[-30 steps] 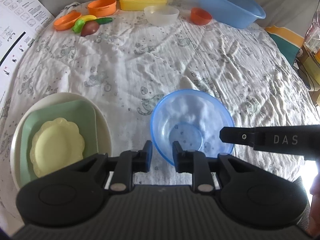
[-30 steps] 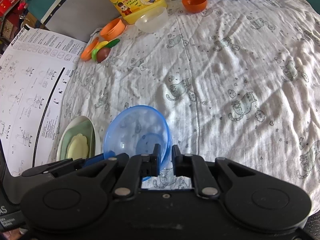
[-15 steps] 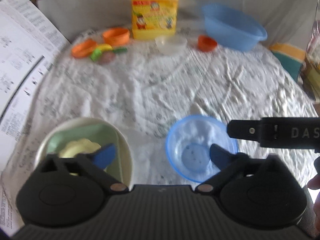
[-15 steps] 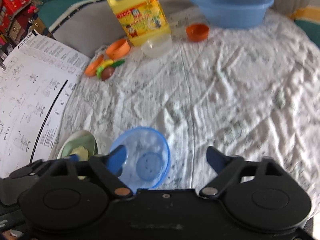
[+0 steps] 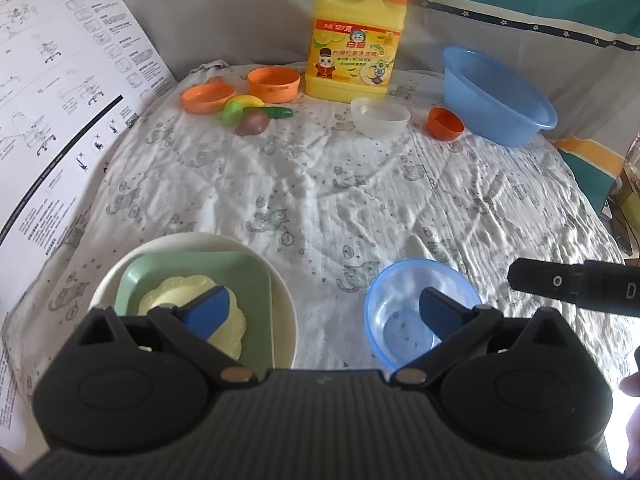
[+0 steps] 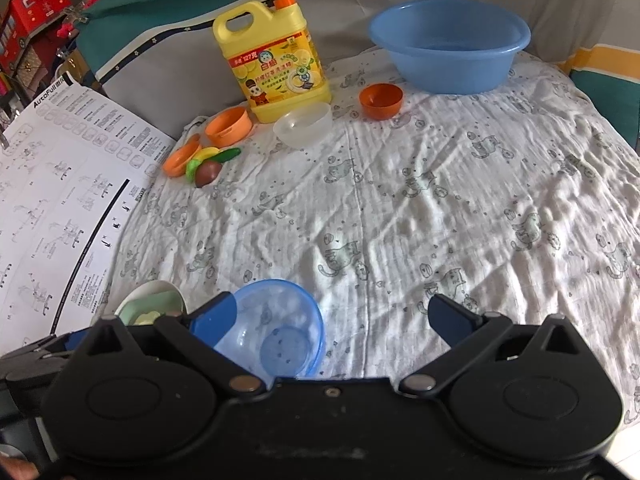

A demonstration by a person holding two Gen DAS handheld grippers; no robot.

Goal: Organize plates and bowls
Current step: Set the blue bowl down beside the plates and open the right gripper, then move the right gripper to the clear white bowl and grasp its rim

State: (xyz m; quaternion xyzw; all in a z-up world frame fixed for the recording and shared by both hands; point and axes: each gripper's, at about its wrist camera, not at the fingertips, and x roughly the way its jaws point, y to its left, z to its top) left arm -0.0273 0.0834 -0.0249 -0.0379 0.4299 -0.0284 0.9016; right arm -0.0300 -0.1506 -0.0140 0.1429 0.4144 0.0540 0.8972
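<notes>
A clear blue bowl (image 5: 404, 312) rests on the cloth near the front, also in the right wrist view (image 6: 276, 332). To its left a cream plate (image 5: 192, 244) holds a green square plate (image 5: 200, 272) and a yellow flower-shaped plate (image 5: 176, 292). My left gripper (image 5: 324, 304) is open and empty, raised above the stack and bowl. My right gripper (image 6: 334, 316) is open and empty above the bowl's right side. A clear white bowl (image 5: 380, 116) and a small orange bowl (image 5: 445, 123) sit at the back.
A yellow detergent jug (image 5: 354, 40), a blue basin (image 5: 496, 96), two orange dishes (image 5: 240, 88) and toy fruit (image 5: 250, 114) line the back. A printed instruction sheet (image 5: 60, 100) lies at the left. The patterned white cloth (image 6: 440, 200) covers the table.
Both grippers have opened wide, let go of the blue bowl and drawn back and up. The bowl now rests on the cloth.
</notes>
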